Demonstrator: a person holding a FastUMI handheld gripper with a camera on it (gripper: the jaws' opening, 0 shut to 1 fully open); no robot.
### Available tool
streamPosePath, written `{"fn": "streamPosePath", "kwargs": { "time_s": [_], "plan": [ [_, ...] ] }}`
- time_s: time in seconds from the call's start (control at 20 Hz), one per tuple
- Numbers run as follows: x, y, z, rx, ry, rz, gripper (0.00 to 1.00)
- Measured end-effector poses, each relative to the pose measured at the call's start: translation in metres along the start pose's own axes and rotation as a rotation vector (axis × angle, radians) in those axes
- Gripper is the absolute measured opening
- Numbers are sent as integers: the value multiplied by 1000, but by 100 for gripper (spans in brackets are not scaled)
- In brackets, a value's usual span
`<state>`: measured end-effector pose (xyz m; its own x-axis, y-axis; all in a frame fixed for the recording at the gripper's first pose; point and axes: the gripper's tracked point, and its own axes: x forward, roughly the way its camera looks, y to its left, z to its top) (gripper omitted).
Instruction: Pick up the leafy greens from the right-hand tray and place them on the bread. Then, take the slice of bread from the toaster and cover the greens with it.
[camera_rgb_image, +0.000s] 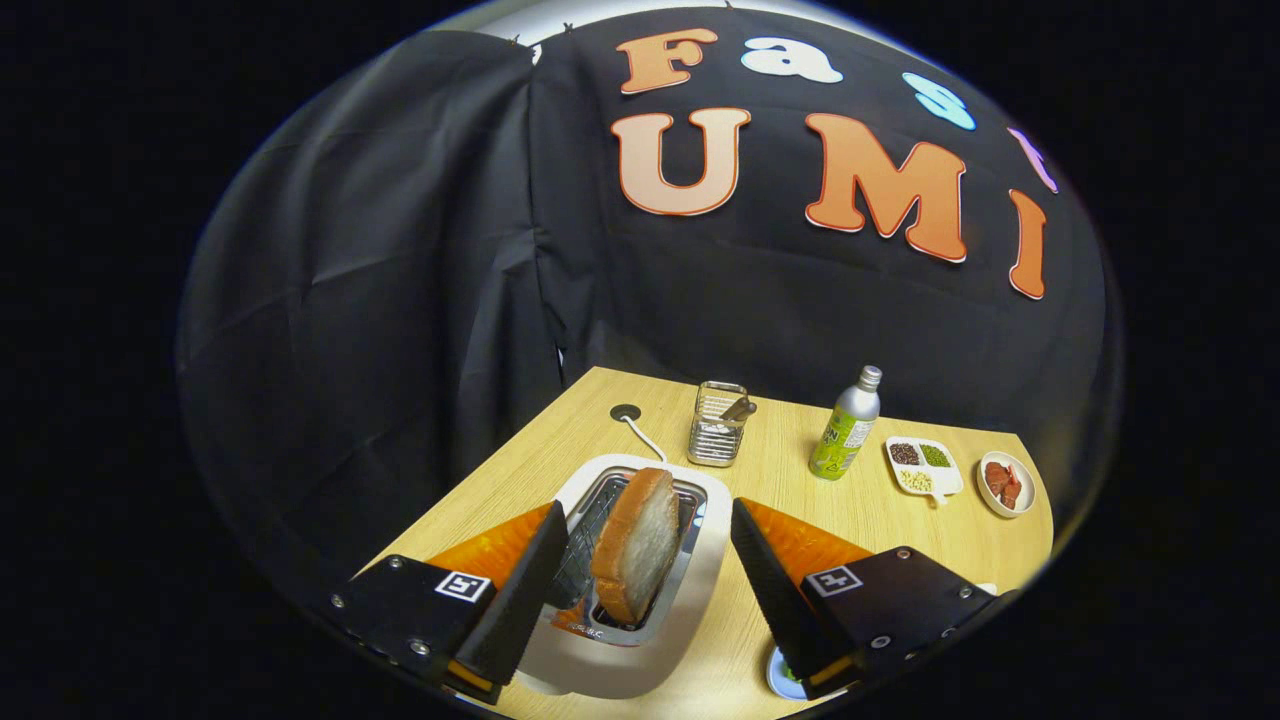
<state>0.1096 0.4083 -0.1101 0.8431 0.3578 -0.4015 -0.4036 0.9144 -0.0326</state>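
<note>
Gripper (640, 560) fingers spread wide, straddling the toaster (690, 590), nothing held.

We hover above the white toaster with one finger on either side of its slot, neither touching the slice of bread (637, 543), which leans tilted in the slot between them with its upper half standing clear, so we judge the pads have room to close on it. A cord (645, 437) runs back to a table grommet. Beyond stand a wire holder (717, 424), a bottle (848, 424), a sectioned dish (923, 466) and a small plate (1005, 483); we cannot make out the greens.
</note>
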Motion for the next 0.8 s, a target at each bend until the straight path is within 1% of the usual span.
{"fn": "streamPosePath", "kwargs": {
  "time_s": [0.05,0.15,0.2,0.3,0.35,0.5,0.6,0.65,0.7,0.8],
  "plan": [
    [2,2,-2,-4,5,0,98],
    [6,6,-5,-11,12,9,93],
    [6,5,-6,-14,16,4,86],
    [9,8,-10,-12,29,10,76],
    [9,8,-11,-10,36,14,74],
    [13,8,-11,-5,35,20,62],
    [14,10,-17,-3,55,30,58],
    [14,8,-17,-1,55,26,57],
    [15,13,-15,12,55,43,50],
    [16,13,-20,11,72,39,48]
  ]
}}
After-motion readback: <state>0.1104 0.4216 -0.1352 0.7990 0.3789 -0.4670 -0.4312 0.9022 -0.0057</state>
